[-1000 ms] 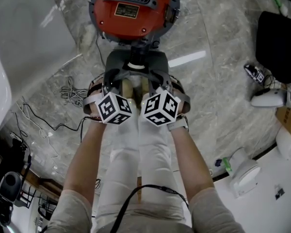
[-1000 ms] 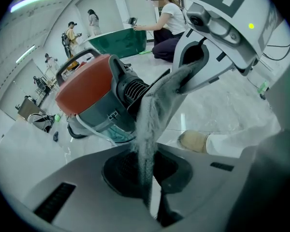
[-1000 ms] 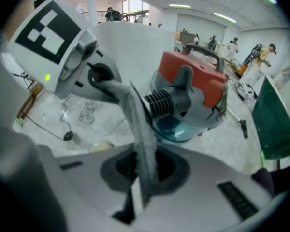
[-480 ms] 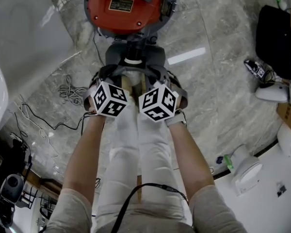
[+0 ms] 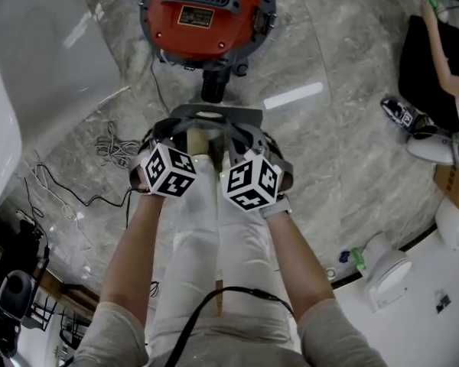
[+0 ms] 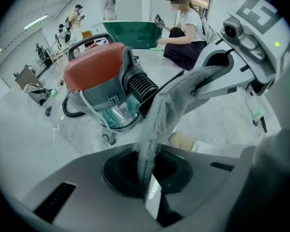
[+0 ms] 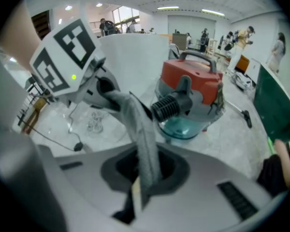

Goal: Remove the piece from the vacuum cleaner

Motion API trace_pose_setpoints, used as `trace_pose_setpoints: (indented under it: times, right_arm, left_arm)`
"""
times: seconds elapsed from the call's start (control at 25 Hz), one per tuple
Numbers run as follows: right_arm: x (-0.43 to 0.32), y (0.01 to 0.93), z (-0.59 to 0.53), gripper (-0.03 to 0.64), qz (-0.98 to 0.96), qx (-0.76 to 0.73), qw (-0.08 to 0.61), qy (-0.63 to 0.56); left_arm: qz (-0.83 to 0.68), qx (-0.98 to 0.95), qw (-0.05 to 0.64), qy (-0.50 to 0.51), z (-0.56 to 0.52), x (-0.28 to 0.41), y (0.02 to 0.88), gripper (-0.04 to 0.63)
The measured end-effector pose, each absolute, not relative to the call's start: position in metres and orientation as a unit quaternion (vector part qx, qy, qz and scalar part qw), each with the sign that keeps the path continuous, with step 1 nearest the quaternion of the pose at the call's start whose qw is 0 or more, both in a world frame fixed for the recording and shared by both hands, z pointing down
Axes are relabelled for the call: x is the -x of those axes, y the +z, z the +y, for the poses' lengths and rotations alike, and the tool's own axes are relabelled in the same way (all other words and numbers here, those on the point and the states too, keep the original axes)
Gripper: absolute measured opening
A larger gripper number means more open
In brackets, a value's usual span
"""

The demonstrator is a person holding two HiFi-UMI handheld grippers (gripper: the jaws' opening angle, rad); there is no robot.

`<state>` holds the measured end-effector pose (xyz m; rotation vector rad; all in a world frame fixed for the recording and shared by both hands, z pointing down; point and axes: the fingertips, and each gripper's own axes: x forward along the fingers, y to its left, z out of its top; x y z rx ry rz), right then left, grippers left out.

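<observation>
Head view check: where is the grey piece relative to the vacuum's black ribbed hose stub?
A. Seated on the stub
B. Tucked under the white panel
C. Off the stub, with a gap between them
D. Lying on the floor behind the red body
C: the grey piece sits apart from the ribbed stub, and both gripper views show the stub's end bare, with nothing fitted on it.

Head view steeply down; gripper views close over grey piece, sharing vacuum cleaner ahead.
</observation>
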<state>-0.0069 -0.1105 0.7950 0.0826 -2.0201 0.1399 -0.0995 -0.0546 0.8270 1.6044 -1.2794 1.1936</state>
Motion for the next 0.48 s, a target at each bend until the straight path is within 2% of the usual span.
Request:
trace_pose_setpoints:
  times: [0.48]
  right_arm:
    - [-0.012,0.764,-0.077,0.026,-0.853,0.006,0.519,0.055]
  left_arm:
    - [-0.492,-0.635,0.365,0.471,-0.013,0.077,0.794,0.032]
